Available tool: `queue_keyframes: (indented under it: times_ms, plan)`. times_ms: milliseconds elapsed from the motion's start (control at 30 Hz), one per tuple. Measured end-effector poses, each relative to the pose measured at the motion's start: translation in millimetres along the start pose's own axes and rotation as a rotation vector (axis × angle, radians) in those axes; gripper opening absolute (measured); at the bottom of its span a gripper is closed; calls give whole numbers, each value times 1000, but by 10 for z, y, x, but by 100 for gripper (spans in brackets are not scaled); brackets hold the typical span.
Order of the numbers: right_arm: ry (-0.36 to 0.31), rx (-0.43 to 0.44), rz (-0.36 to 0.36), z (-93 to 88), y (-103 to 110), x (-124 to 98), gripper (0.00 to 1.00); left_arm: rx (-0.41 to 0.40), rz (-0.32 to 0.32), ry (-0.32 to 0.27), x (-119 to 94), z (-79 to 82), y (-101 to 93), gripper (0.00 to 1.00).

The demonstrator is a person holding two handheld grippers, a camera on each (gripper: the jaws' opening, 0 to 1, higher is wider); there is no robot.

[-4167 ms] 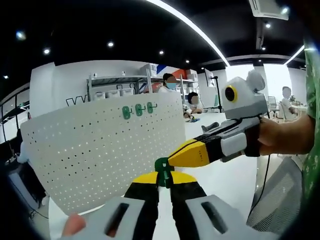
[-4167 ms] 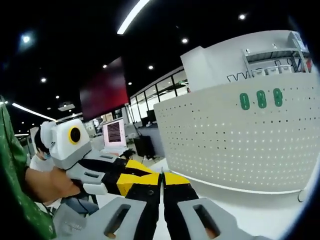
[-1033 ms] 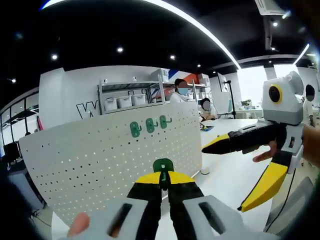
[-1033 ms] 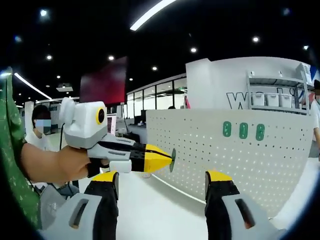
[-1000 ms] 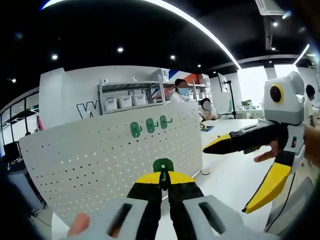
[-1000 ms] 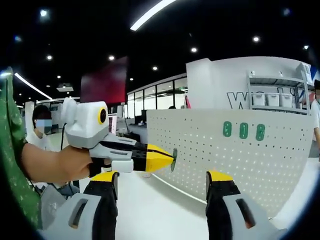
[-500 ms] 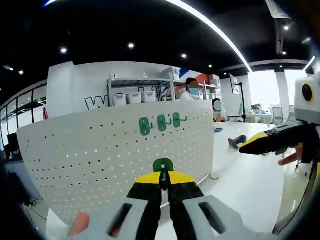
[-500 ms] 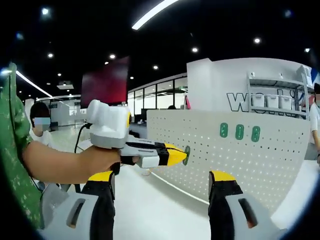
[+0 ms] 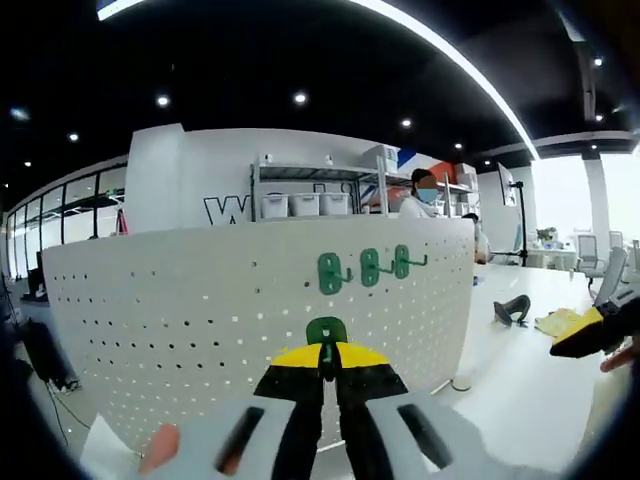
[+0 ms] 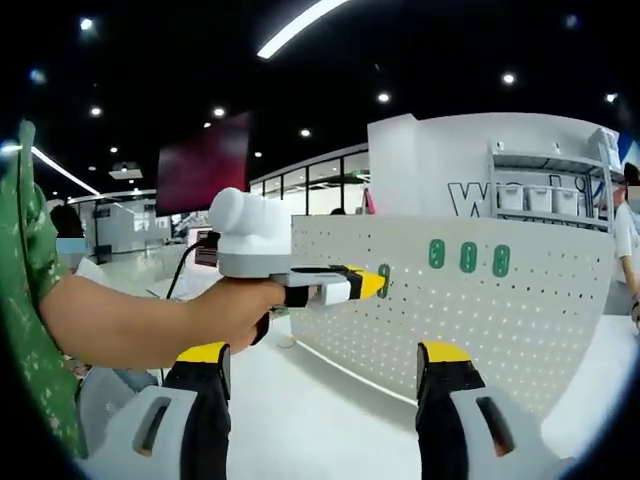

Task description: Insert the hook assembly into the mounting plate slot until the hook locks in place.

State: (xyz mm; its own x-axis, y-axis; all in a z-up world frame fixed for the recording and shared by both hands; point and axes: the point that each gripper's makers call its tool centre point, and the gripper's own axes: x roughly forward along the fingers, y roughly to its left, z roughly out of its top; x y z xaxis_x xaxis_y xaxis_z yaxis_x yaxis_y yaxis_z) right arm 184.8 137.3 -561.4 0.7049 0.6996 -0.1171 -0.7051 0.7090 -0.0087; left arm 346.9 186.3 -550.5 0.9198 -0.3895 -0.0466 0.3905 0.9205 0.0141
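A: Left gripper view first: the left gripper point(image 9: 326, 352) has its jaws clamped together on the green hook point(image 9: 326, 331), whose rounded top pokes up above the yellow tips. It points at the white pegboard point(image 9: 180, 310), in line with the holes below the three green hooks point(image 9: 366, 268) already hung near the board's top edge.

B: And the other one?

A: In the right gripper view the right gripper point(image 10: 320, 372) hangs back over the counter point(image 10: 320, 425) with its jaws wide apart, holding nothing. From there you see the left gripper from the side, its tip just beside the board face; I cannot tell whether the hook touches it yet.

B: So how should the insertion go?

A: My judgement: keep the hook square to the board, line its pegs up with a pair of holes, press straight in, then let it drop until it seats. Tilting would likely make it jam or skate across the surface. I'd release only once it feels locked.

B: Any containers about?

A: White bins point(image 9: 305, 205) sit in a row on a shelf point(image 9: 320, 175) behind the board. Their contents are too small to make out.
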Motion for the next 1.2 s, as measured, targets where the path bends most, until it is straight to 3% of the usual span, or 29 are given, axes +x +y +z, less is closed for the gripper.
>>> queue_keyframes:
  times_ms: [433,633,1200]
  plan:
    - [32,2,-3,-95,-78,-11,77,-11,89,-47,258,172,143,3]
    - [49,5,-3,-145,-125,-12,77,21,130,-66,368,257,205,3]
    - [63,18,1,-226,-206,5,76,50,177,-83,501,393,306,3]
